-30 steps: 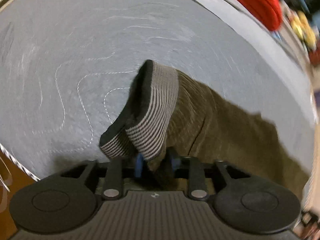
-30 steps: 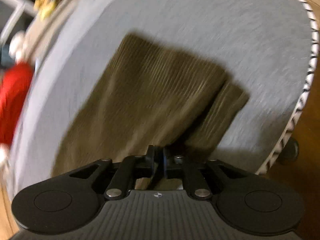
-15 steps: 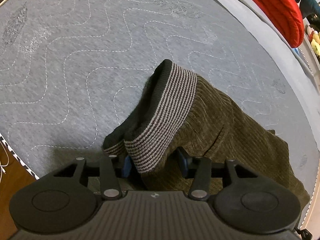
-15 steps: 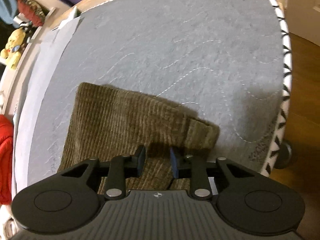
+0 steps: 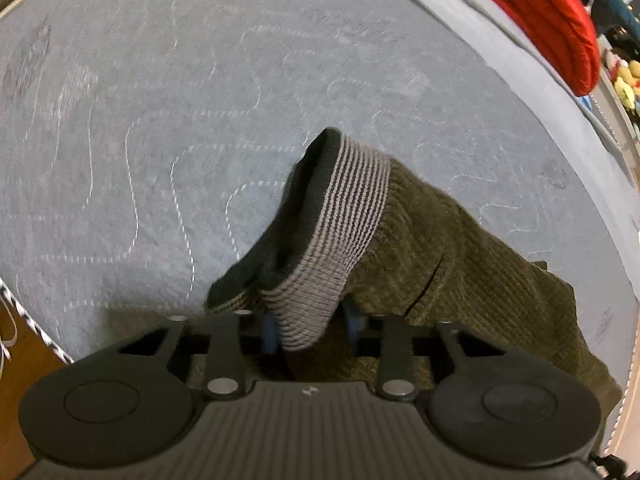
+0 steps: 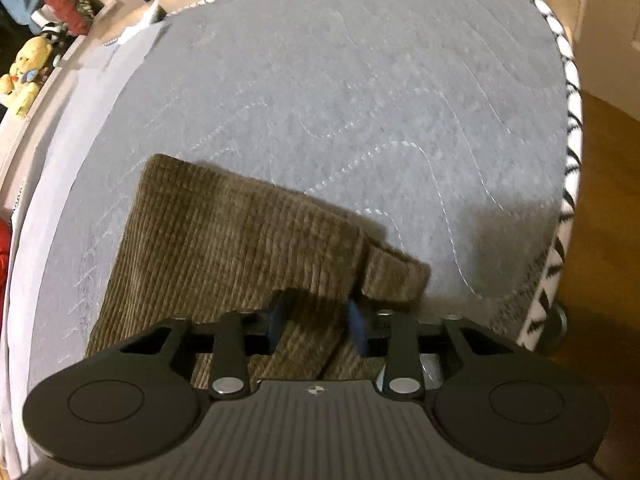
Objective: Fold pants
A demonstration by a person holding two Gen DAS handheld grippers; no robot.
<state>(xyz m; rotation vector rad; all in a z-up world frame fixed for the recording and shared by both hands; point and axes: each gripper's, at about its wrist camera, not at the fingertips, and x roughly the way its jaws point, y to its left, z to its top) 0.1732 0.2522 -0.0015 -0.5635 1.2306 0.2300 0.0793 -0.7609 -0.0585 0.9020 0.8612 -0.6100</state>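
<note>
Here, low in the left wrist view, our left gripper (image 5: 310,330) has the striped waistband (image 5: 340,232) of the pants (image 5: 460,264) between its blue pads; its jaws have just been closing, and the fabric fills the gap, so we read a grip on the band. The waistband stands up in a loop toward centre frame, and the olive corduroy spreads to the lower right. Beyond it lies the grey quilted mattress (image 5: 200,120), and a red cushion (image 5: 552,20) sits at the upper right edge.

In the right wrist view, our right gripper (image 6: 316,326) straddles a fold of the leg (image 6: 240,248) at bottom centre; its jaws have just been closing too, yet the pads stand visibly apart with cloth between them, and we cannot tell whether they pinch it. The leg runs to centre left, its hem (image 6: 396,276) just right of the gripper. Farther off is the mattress, its zigzag edge (image 6: 570,128) at the right, and a yellow toy (image 6: 24,72) at the upper left.
</note>
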